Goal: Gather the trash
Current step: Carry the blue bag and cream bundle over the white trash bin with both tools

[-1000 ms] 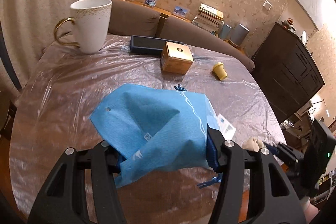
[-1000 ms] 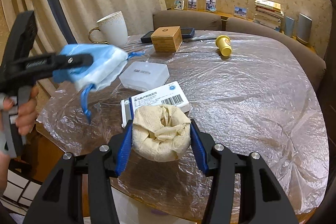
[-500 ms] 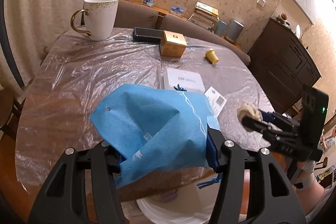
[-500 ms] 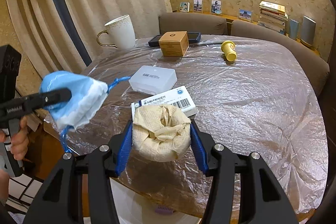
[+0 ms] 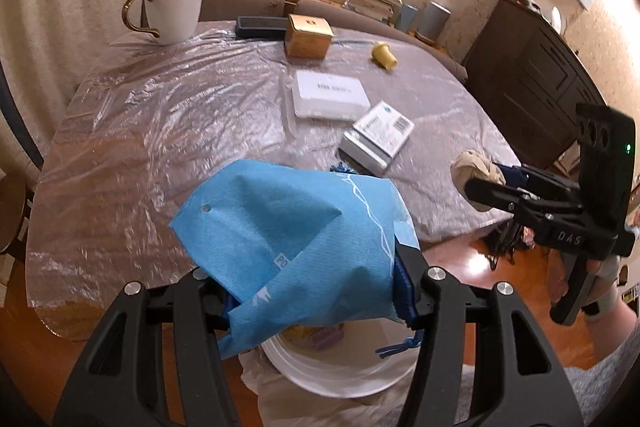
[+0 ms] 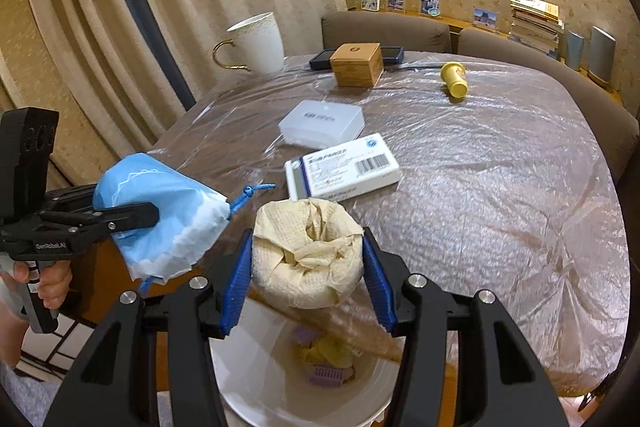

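My left gripper (image 5: 316, 287) is shut on a crumpled blue cloth bag (image 5: 296, 243) with a drawstring. The bag hangs past the table's near edge, above the white trash bin (image 5: 332, 375) on the floor. In the right wrist view the same blue bag (image 6: 164, 215) is at the left. My right gripper (image 6: 306, 275) is shut on a beige paper wad (image 6: 308, 255), held over the table edge above the white bin (image 6: 280, 387), which holds yellow and purple scraps. The left wrist view shows that wad (image 5: 474, 167) at the right.
The plastic-covered table (image 6: 480, 195) carries a white medicine box (image 6: 344, 171), a white plastic case (image 6: 322, 123), a wooden box (image 6: 356, 65), a yellow cup (image 6: 456, 79) on its side, a white mug (image 6: 256, 43) and a dark flat case (image 5: 260, 27). Sofa and a dark cabinet (image 5: 532, 79) stand behind.
Both grippers drew back toward the table's near edge with their loads still held. The white bin has come into view below both of them.
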